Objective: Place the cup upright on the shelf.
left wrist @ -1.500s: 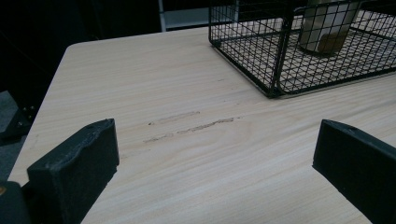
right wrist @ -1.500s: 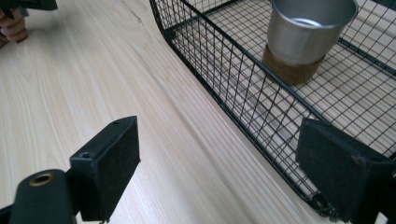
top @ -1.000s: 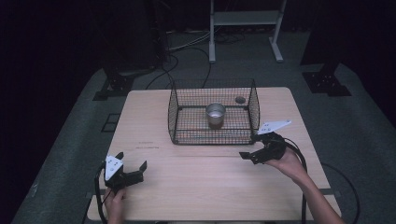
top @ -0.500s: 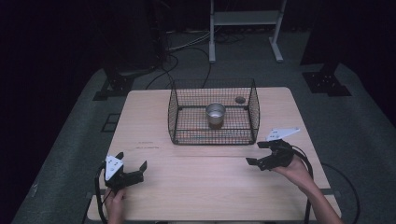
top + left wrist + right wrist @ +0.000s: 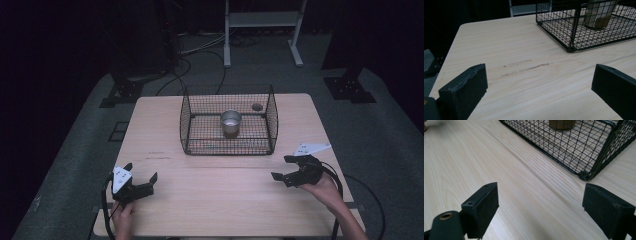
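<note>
Both tongs gape wide and grip nothing, the left gripper (image 5: 141,182) low at the near left of the wooden table (image 5: 210,200), the right gripper (image 5: 283,168) near right, before the far wire basket (image 5: 227,148) holding a metal cup (image 5: 230,121).

No readable text, label or number anywhere here

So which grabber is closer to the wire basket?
The right gripper. It sits just off the wire basket's near right corner; the left gripper is farther back.
</note>
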A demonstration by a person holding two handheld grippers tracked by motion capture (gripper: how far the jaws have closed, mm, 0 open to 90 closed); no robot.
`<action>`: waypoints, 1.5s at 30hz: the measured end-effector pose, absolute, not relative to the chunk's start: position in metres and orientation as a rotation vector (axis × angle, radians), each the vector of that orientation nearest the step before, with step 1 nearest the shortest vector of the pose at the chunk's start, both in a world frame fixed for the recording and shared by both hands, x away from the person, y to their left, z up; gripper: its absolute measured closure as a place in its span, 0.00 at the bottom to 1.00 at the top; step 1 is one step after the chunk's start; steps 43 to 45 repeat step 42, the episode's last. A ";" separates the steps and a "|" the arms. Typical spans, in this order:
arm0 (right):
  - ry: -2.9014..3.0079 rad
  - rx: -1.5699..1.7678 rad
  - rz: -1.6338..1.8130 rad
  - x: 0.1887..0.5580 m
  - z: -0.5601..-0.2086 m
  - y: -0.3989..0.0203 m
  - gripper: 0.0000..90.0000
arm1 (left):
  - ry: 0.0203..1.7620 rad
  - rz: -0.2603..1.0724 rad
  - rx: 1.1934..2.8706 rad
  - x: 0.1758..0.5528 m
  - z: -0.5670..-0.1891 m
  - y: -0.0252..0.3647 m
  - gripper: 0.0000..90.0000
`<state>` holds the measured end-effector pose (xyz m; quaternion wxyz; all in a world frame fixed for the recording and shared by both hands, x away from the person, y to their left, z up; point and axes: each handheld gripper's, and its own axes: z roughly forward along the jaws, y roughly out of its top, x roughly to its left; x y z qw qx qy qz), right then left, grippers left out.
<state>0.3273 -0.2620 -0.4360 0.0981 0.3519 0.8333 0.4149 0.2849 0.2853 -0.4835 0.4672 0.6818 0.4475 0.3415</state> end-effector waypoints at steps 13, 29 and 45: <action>2.462 1.071 1.207 0.313 -0.451 -0.275 0.14 | 1.095 0.841 1.676 0.285 -0.484 0.285 0.00; 2.432 1.099 1.222 0.295 -0.464 -0.285 0.14 | 1.095 0.847 1.678 0.285 -0.484 0.284 0.00; 2.261 1.158 1.368 0.256 -0.482 -0.288 0.14 | 1.095 0.848 1.677 0.285 -0.484 0.284 0.00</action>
